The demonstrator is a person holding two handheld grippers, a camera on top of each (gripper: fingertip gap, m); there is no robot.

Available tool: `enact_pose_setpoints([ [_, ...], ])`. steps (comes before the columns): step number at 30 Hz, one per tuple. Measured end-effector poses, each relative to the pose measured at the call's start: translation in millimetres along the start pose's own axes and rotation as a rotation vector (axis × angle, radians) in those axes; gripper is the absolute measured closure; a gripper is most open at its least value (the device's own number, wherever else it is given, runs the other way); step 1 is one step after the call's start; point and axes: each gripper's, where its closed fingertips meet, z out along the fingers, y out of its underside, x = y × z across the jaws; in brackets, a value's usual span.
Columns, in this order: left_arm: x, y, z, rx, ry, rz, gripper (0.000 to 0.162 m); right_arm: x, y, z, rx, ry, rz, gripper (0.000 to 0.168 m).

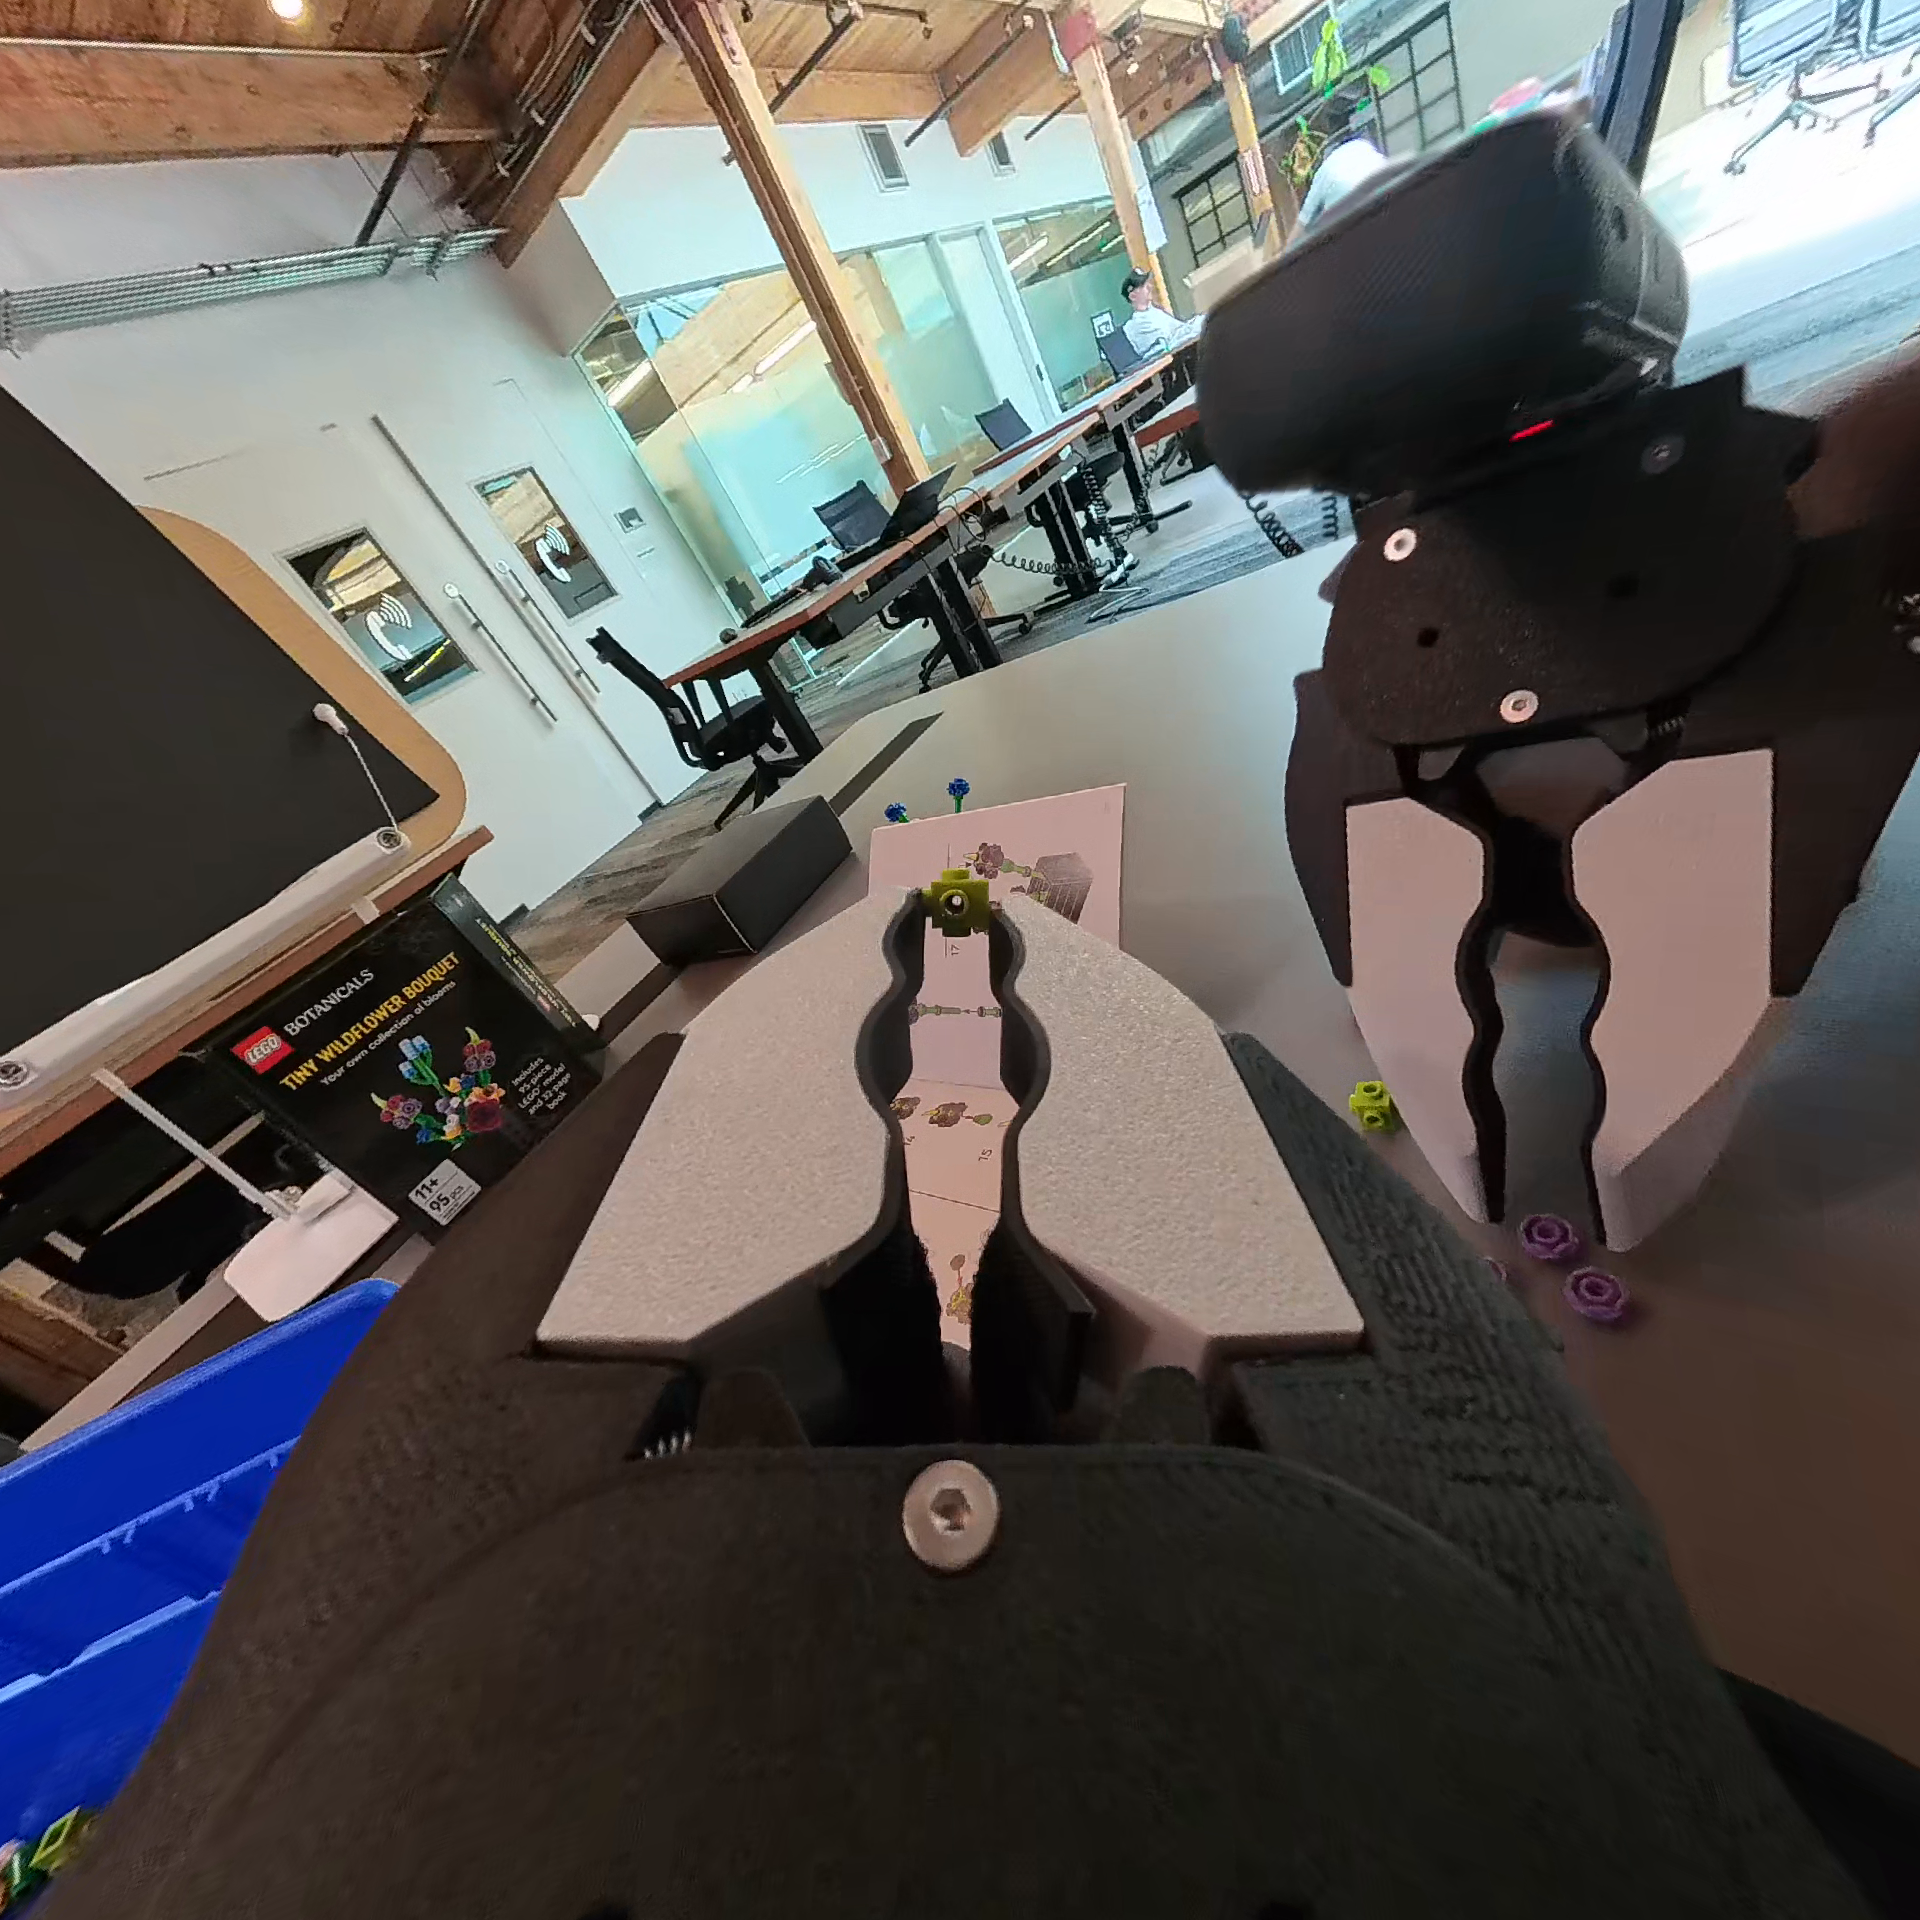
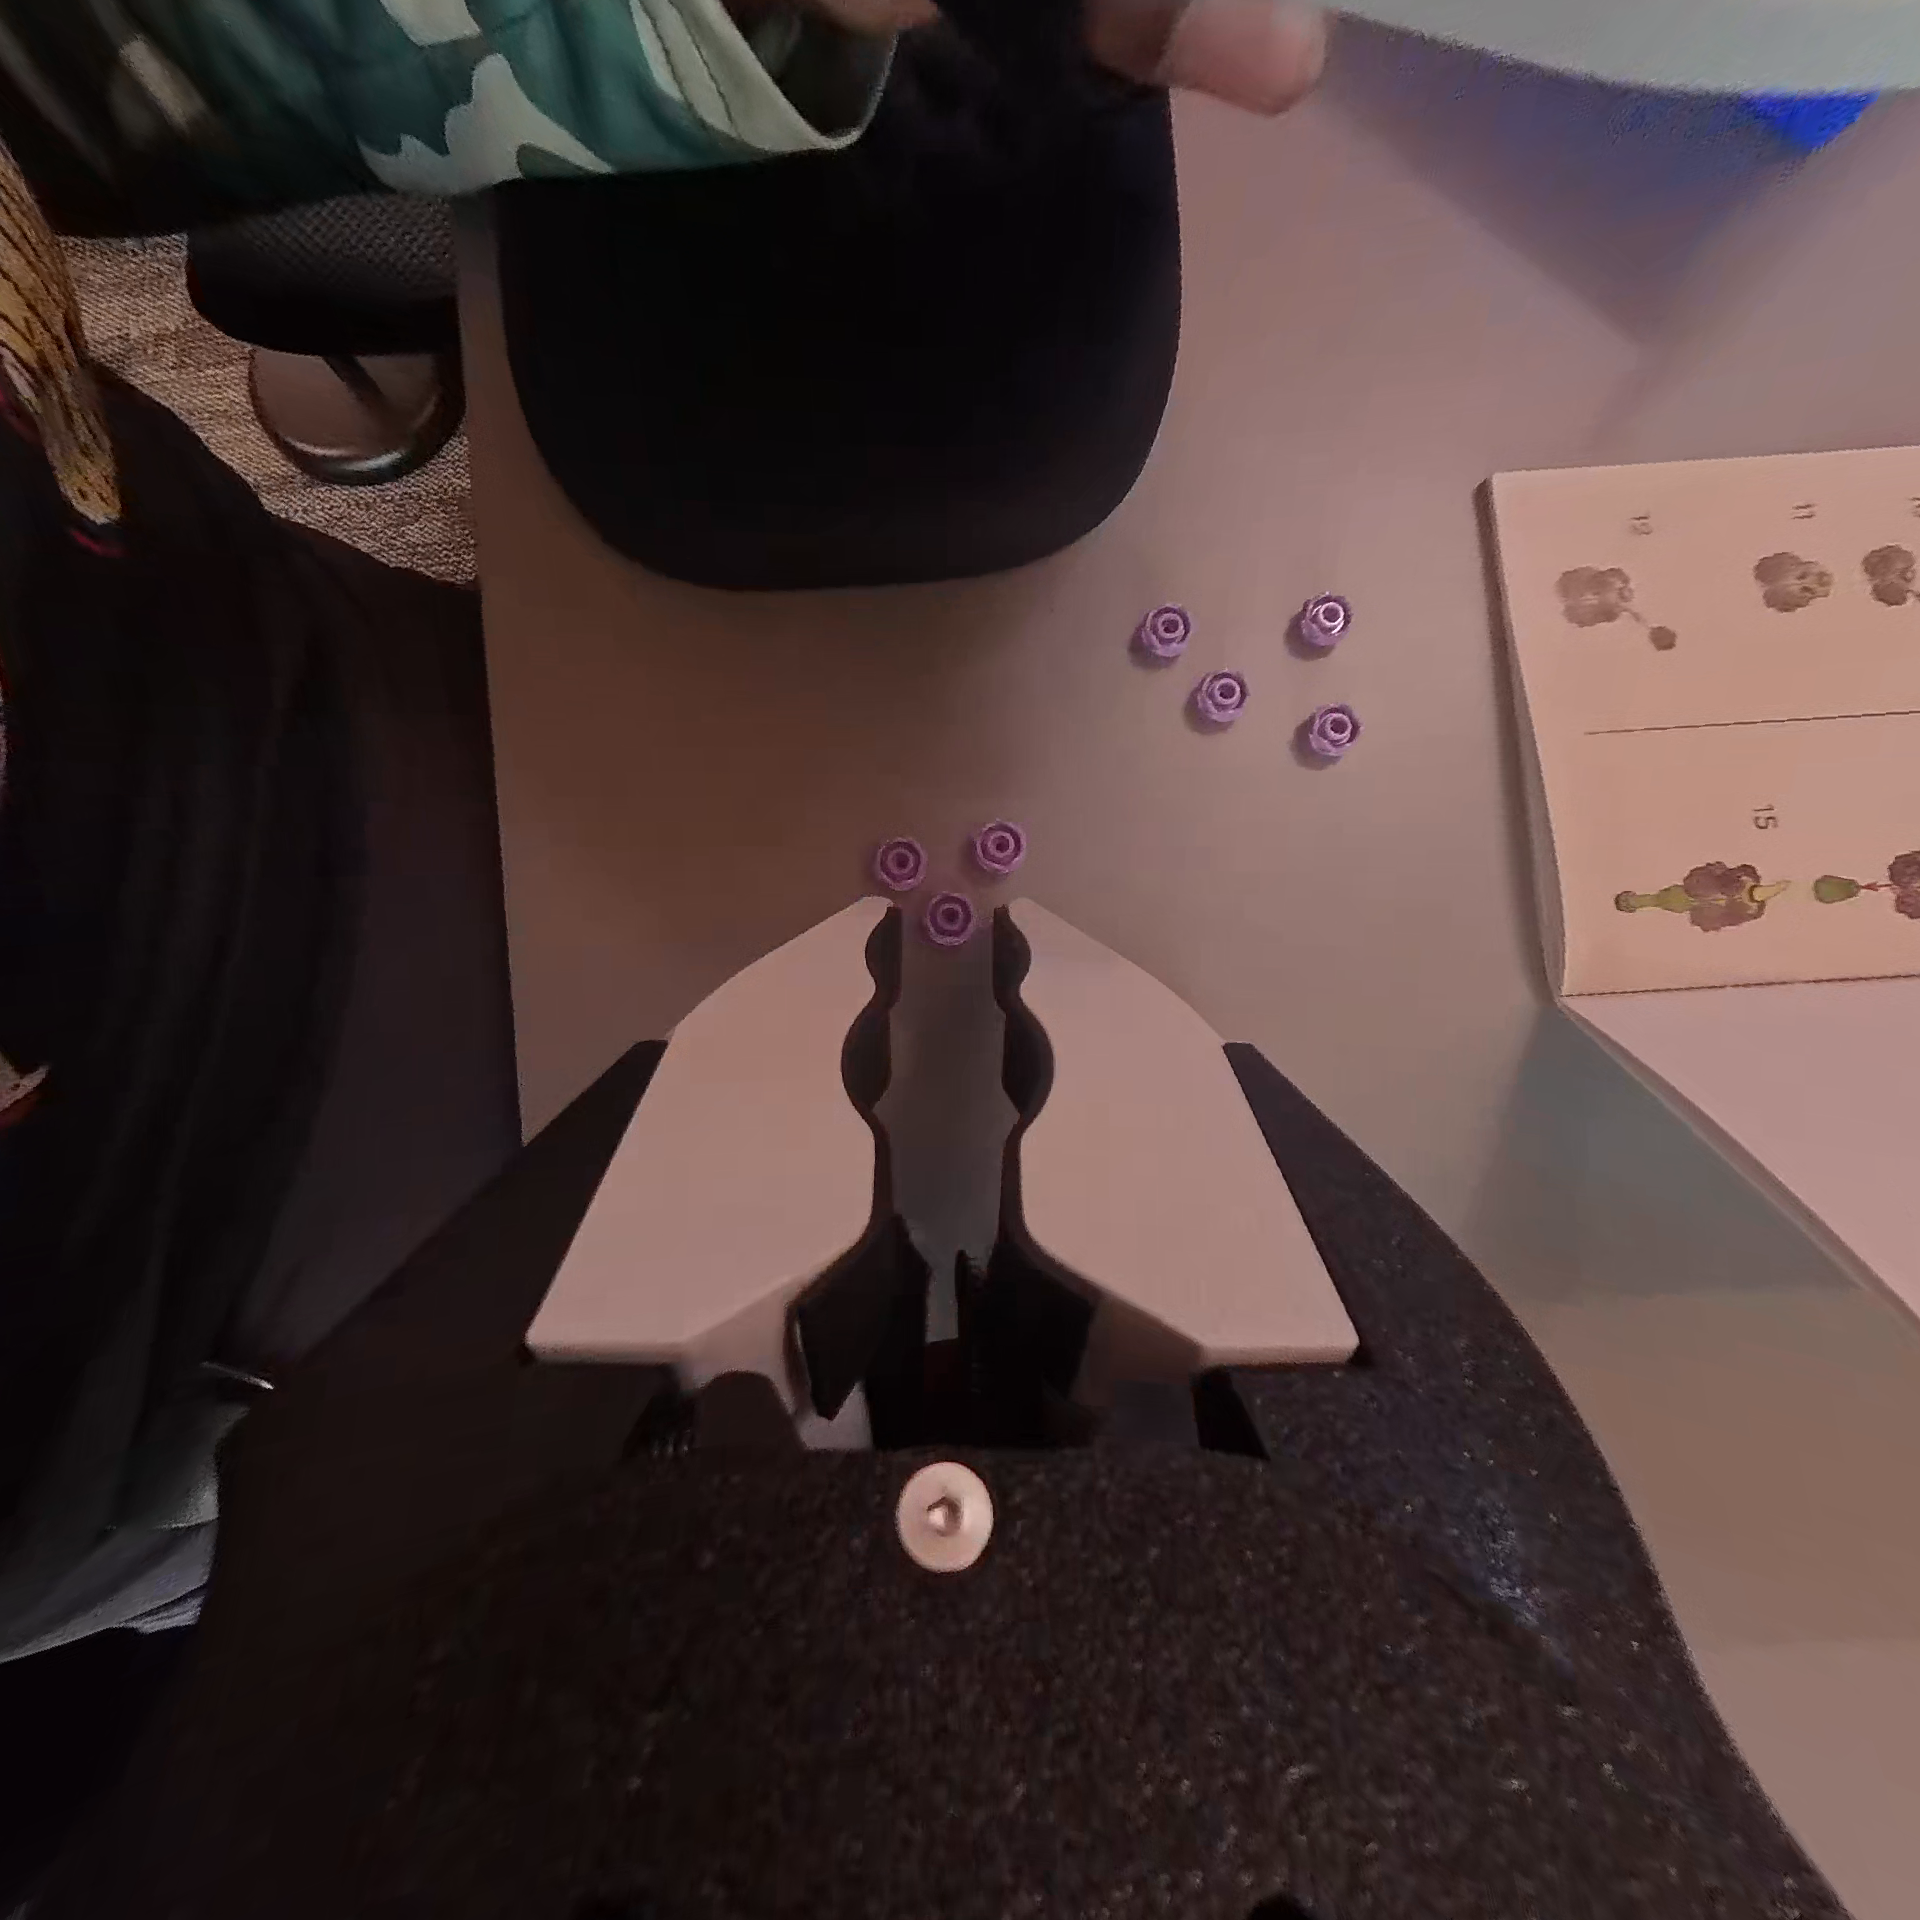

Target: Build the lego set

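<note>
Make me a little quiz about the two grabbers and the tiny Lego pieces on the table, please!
1. True or false: the left gripper is pinching a lime-green Lego piece at its fingertips.
2. How many purple flower studs lie on the grey table in the right wrist view: A) three, B) five, C) seven?
3. Fill in: the right gripper is ____ (open or shut), its tips either side of the nearest purple flower stud.

Key
1. True.
2. C: a cluster of three near the tips and four nearer the instruction booklet.
3. Open; it grips nothing yet.
</note>
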Motion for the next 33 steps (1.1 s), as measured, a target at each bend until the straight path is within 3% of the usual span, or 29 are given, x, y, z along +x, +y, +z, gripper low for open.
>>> enact_pose_setpoints([
  [12, 3, 1, 2, -0.01, 0.017, -0.018, 0.15, 5, -1, -1, 0.057, -0.01, 0.036, 0.158],
  [14, 3, 2, 3, -0.014, 0.018, -0.027, 0.15, 12, -19, -15, 0.193, 0.019, 0.08, 0.158],
  [18, 6, 0, 4, -0.017, 0.014, -0.002, 0.15, 38, -74, -73, 0.62, 0.132, 0.232, 0.159],
  [20, 8, 2, 5, -0.035, -0.002, 0.051, 0.15, 47, -85, -89, 0.713, 0.198, 0.268, 0.159],
  [25, 14, 1, 7, -0.054, -0.027, 0.197, 0.15, 54, -87, -85, 0.734, 0.242, 0.297, 0.159],
  [33, 23, 2, 9, -0.057, 0.013, 0.246, 0.151, 54, -85, -80, 0.723, 0.244, 0.292, 0.159],
])
